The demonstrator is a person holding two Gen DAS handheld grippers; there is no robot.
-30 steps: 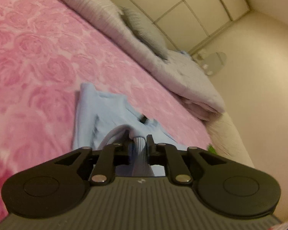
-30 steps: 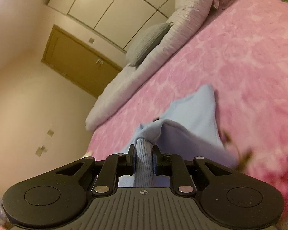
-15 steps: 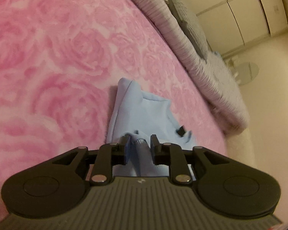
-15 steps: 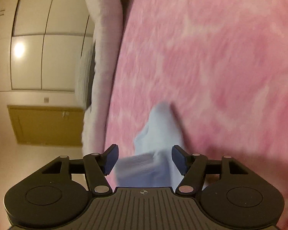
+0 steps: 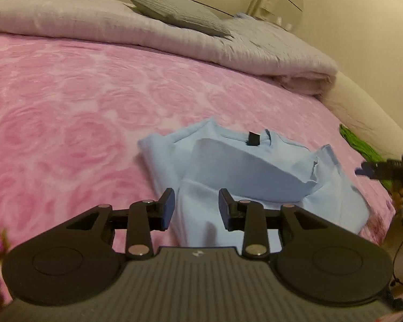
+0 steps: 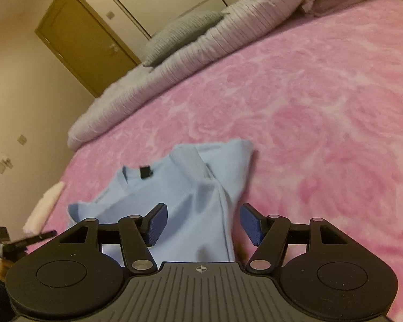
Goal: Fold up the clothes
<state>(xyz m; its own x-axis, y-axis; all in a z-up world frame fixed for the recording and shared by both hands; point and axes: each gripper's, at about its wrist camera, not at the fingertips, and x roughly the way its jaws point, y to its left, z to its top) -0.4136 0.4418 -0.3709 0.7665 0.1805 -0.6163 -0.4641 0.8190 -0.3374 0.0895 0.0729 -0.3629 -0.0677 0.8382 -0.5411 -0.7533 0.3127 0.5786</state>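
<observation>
A light blue shirt [image 5: 244,166] lies loosely folded on the pink rose-patterned bedspread [image 5: 67,112], its collar with a black tag [image 5: 252,138] facing away. My left gripper [image 5: 196,206] is open just above the shirt's near edge, holding nothing. The shirt also shows in the right wrist view [image 6: 190,196], with the black tag [image 6: 145,171] at its left. My right gripper [image 6: 201,222] is open wide over the shirt's near fold, empty. The right gripper's tip shows at the far right of the left wrist view [image 5: 384,167].
A rolled grey-white duvet [image 5: 147,29] and a grey pillow [image 5: 180,13] lie along the bed's far side. A green garment [image 5: 362,147] sits at the bed's right edge. A white folded cloth [image 6: 44,204] lies at the bed's left edge. A brown door [image 6: 86,35] stands beyond.
Both grippers held the shirt's fabric a second ago. Both have let go and opened, and the shirt now rests folded on the bed. Both cameras have tilted level.
</observation>
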